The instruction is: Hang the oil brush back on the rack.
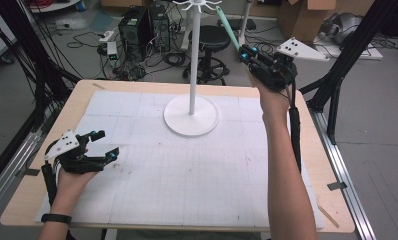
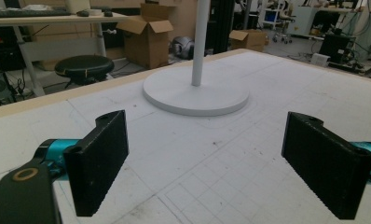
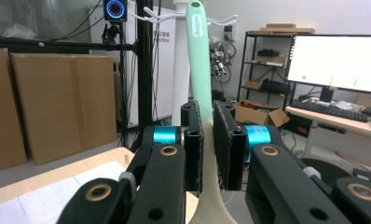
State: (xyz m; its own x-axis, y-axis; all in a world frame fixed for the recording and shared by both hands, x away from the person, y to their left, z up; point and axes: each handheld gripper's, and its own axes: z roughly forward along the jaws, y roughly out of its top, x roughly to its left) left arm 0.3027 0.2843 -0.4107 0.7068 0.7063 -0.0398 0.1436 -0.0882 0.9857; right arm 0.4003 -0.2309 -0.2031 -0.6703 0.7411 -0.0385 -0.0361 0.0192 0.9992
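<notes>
Two grippers up. Right gripper [image 1: 245, 53] raised at 1 o'clock off the table's far edge, jaws pinching a mint-green utensil handle [image 3: 200, 60]; handle tip slants toward the white hook rack [image 1: 191, 60] near its top. Left gripper [image 1: 103, 144] at 8 o'clock, low over the white mat [image 1: 187, 175], jaws spread wide, holding nothing.

The utensil's [image 3: 200, 56] lower end is cut off.

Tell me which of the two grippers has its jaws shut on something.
The right gripper, raised beside the white hook stand: its jaws clamp a mint-green utensil handle. The left gripper sits low over the table, jaws wide apart with nothing between.
</notes>
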